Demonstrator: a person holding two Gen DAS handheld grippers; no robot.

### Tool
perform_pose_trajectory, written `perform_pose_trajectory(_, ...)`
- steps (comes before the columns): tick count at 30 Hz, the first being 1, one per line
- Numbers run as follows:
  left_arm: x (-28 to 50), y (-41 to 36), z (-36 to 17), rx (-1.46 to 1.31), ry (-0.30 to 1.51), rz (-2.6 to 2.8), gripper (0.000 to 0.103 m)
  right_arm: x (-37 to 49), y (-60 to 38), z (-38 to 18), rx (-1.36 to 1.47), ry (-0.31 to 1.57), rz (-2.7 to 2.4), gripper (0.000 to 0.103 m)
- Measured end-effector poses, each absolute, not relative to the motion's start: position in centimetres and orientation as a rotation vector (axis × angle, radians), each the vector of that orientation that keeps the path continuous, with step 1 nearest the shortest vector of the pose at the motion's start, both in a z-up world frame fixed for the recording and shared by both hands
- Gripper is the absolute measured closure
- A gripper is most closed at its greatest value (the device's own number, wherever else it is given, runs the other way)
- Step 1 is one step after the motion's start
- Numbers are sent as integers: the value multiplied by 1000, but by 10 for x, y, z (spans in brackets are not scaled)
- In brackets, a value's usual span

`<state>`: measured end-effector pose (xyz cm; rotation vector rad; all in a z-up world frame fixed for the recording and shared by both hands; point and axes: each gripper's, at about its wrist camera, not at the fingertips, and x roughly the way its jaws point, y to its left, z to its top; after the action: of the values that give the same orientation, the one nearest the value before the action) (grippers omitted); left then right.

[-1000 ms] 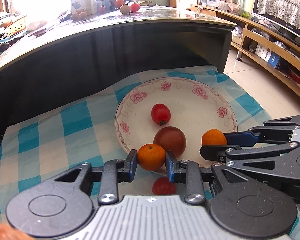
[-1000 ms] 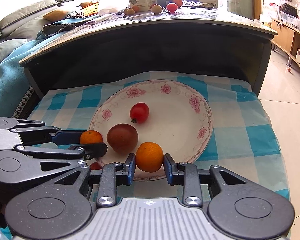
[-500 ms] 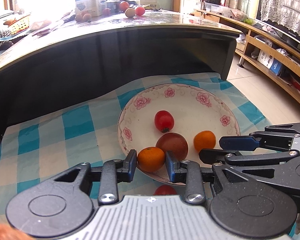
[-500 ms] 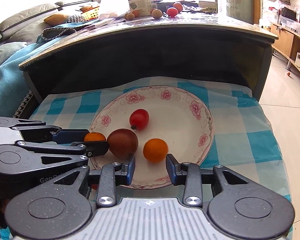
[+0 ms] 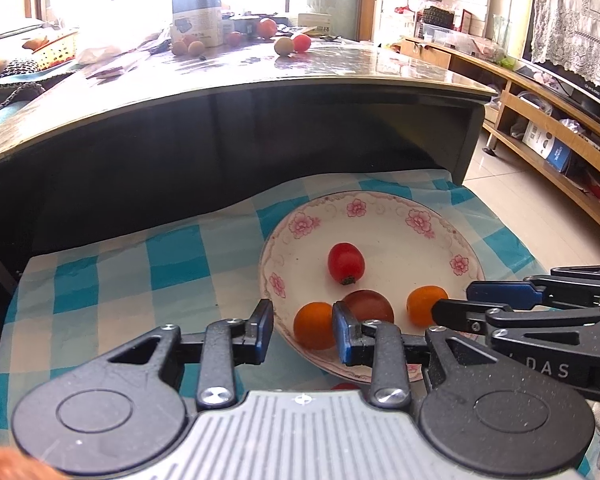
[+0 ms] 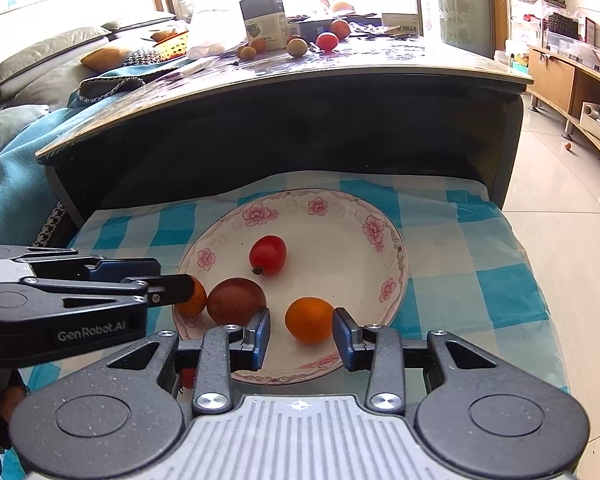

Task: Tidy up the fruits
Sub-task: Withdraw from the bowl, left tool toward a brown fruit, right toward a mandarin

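Left wrist view: left gripper jaws slack, just been opening; orange between them, resting in plate at near-left rim, right pad close or touching, left pad clear. Tomato mid-plate, dark plum beside orange. Advice: back straight out, no sideways sweep, or orange rolls over rim.

Right wrist view: right gripper jaws parted, just been opening; second orange free between pads, on plate. Retreat level. Red fruit off plate, near edge, likely next.
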<state>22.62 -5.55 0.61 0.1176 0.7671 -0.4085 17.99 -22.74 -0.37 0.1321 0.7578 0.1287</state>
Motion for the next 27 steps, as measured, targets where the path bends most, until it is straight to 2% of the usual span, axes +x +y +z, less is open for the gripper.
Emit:
perform_pose_trajectory(13,194,-23,21,87,790,-341,62,163,-214,5,150,777,217,72)
perform_pose_trajectory(27,148,3,26,67,864,-351,62,127,-170,2,61,880,433,65)
